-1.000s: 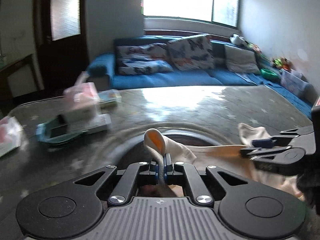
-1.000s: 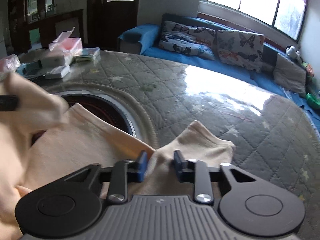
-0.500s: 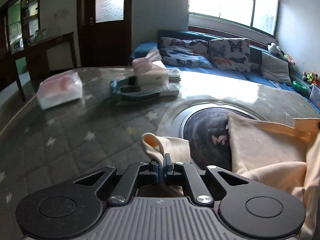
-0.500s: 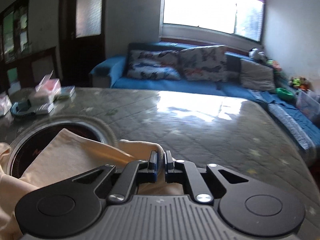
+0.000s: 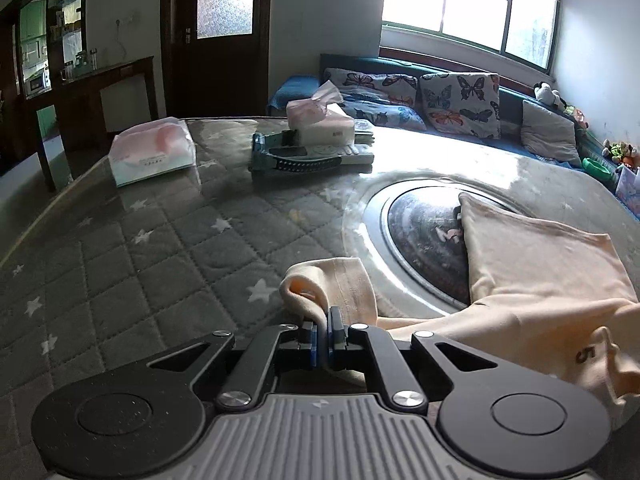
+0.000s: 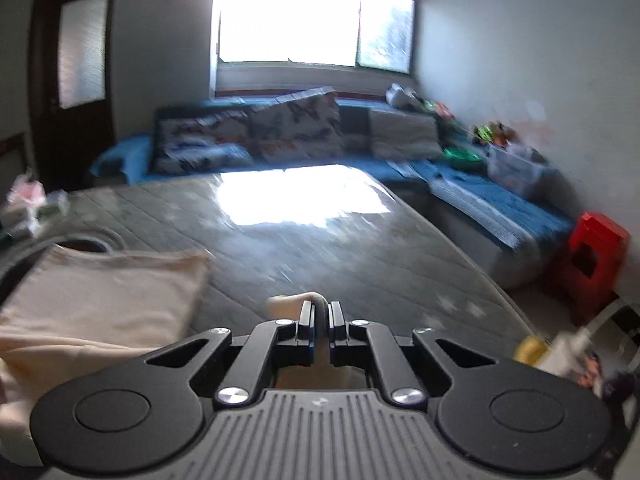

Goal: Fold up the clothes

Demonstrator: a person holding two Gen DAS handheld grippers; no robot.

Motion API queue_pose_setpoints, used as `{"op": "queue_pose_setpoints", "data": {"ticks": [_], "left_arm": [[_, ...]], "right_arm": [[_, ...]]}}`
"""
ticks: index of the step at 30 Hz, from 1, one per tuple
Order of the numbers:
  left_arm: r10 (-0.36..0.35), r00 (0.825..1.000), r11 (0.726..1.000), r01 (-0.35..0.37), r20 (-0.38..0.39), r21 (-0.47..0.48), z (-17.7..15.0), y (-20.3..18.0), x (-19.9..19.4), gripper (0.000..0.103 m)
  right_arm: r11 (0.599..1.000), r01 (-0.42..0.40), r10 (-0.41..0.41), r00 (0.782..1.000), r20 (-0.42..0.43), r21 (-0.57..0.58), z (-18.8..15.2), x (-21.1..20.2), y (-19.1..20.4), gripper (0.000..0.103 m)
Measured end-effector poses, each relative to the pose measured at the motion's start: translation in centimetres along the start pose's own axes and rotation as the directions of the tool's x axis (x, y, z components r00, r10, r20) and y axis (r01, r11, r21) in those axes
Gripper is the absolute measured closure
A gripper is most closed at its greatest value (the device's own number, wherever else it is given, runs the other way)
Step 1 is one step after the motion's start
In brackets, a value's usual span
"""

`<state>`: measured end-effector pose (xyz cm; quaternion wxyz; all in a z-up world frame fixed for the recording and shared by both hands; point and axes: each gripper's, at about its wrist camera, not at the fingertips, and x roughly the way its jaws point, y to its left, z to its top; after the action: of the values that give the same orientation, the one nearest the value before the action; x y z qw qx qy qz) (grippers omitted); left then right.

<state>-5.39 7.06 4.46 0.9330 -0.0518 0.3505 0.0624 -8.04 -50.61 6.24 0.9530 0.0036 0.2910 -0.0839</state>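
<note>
table (image 5: 120,264) | both hand-held grippers (image 5: 322,330) (image 6: 319,322) clamped on garment (image 5: 540,264) | right view blurred

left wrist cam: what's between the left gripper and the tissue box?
Only bare quilted table cover between the left gripper, shut on the cream garment, and the tissue box.

— Where's the light from?
— The window (image 5: 468,12) behind the sofa; it is blown out white in both views and throws hard glare on the tabletop (image 5: 440,160) at its far edge.
— Sharpness?
— Left wrist view is crisp; right wrist view is motion-smeared, cushions (image 6: 280,128) streaked. Both bend at the edges, with dark corners and a dim doorway side.
</note>
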Motion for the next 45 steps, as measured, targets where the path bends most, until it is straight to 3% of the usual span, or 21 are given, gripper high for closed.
{"op": "queue_pose_setpoints", "data": {"ticks": [4,8,12,14,19,25,28,30,32,35,38,41,45], "left_arm": [[-0.015,0.999,1.0,0.015,-0.041,0.0,-0.4,0.6,0.1,0.096],[-0.024,0.998,0.999,0.026,-0.053,0.041,-0.6,0.9,-0.3,0.089],[-0.016,0.999,0.996,0.019,-0.039,0.089,-0.6,0.9,-1.2,0.082],[-0.001,1.0,0.996,0.003,-0.028,0.089,-0.4,1.1,-1.7,0.074],[-0.009,1.0,0.996,0.008,0.007,0.085,0.2,1.4,-3.2,0.074],[-0.167,0.986,0.972,0.163,0.013,0.167,0.5,-2.5,-4.0,0.073],[-0.255,0.967,0.94,0.252,-0.016,0.228,0.3,-5.5,-3.5,0.073],[-0.327,0.943,0.907,0.329,-0.053,0.263,-0.1,-7.5,-3.2,0.073],[-0.384,0.919,0.868,0.392,-0.09,0.304,-0.7,-9.3,-3.2,0.073],[-0.456,0.877,0.8,0.479,-0.151,0.361,-1.6,-11.8,-3.3,0.073],[-0.484,0.853,0.752,0.52,-0.195,0.405,-2.6,-13.7,-3.4,0.066],[-0.476,0.852,0.747,0.522,-0.219,0.411,-3.2,-14.7,-2.8,0.065],[-0.464,0.857,0.745,0.515,-0.225,0.424,-3.9,-15.4,-1.9,0.07]], "right_arm": [[0.999,0.021,-0.018,0.996,-0.093,0.028,-1.2,0.6,-1.3,0.092],[0.997,0.071,-0.07,0.995,-0.064,0.008,-1.1,-0.1,-1.3,0.086],[0.999,0.022,-0.025,0.997,-0.068,-0.045,-0.8,0.5,-0.4,0.065],[0.997,-0.01,0.003,0.996,-0.093,-0.071,-0.8,1.7,0.8,0.062],[0.985,-0.048,0.021,0.986,-0.163,-0.166,-1.3,4.5,3.3,0.047],[0.953,0.119,-0.165,0.975,-0.149,-0.279,-2.0,5.9,2.7,0.046],[0.94,0.227,-0.261,0.96,-0.105,-0.255,-1.2,5.0,1.3,0.046],[0.94,0.247,-0.272,0.959,-0.079,-0.235,-0.7,4.0,1.0,0.046],[0.955,0.202,-0.219,0.974,-0.061,-0.218,-0.2,2.8,1.2,0.046],[0.981,0.063,-0.075,0.995,-0.061,-0.183,0.6,1.3,2.1,0.046],[0.98,-0.101,0.087,0.993,-0.084,-0.173,1.1,0.1,3.8,0.047],[0.948,-0.262,0.243,0.963,-0.117,-0.183,1.4,-1.0,6.3,0.047],[0.869,-0.444,0.409,0.893,-0.187,-0.218,0.7,-2.4,9.8,0.05]]}}
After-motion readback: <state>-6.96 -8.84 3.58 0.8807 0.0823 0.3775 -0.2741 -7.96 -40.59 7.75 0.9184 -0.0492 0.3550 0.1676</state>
